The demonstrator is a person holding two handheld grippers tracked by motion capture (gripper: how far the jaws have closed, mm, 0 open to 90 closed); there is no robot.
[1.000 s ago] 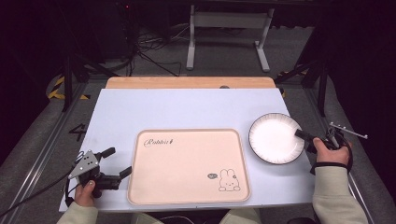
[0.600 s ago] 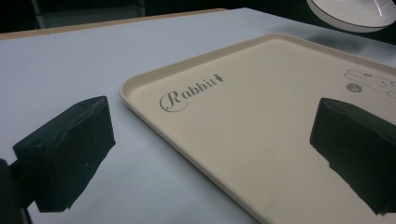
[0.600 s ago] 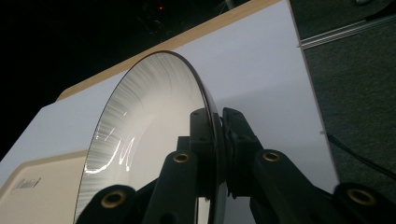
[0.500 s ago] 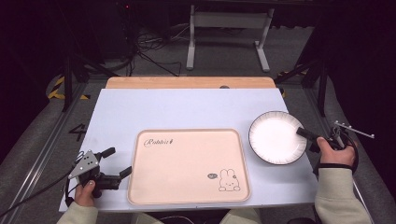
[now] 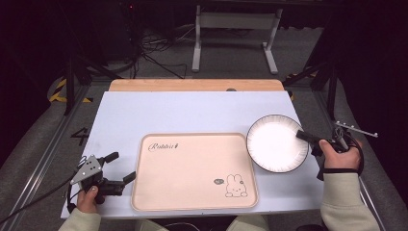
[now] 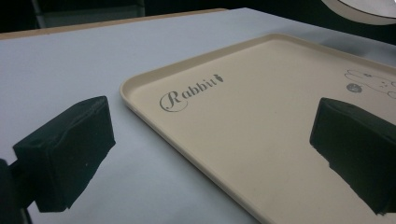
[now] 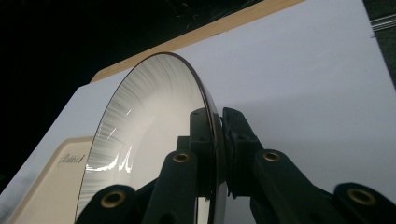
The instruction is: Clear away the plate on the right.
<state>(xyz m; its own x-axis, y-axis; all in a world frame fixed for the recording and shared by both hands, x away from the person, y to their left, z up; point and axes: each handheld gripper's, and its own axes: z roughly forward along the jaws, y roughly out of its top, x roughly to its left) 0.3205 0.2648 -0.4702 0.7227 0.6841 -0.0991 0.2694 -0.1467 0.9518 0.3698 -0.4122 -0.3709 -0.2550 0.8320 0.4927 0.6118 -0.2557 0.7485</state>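
- Right gripper view: we're clamping the right gripper (image 7: 215, 140) on the plate (image 7: 154, 121) rim.
- We're holding the left gripper (image 5: 118, 167) unclenched, beside the tray (image 5: 192, 168).

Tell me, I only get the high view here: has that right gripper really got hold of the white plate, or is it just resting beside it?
Observer: It has hold. In the right gripper view the right gripper is shut on the plate, one jaw on each face of the rim.
Operator: What does the plate look like close up?
Observer: Fine grey lines radiate toward a thin dark edge.
Operator: And the other gripper?
Observer: The left gripper is open; its own view shows its jaws wide apart with nothing between them, over the near-left corner of the beige tray.
Operator: Any writing on that tray?
Observer: It reads "Rabbit" with a tiny carrot.
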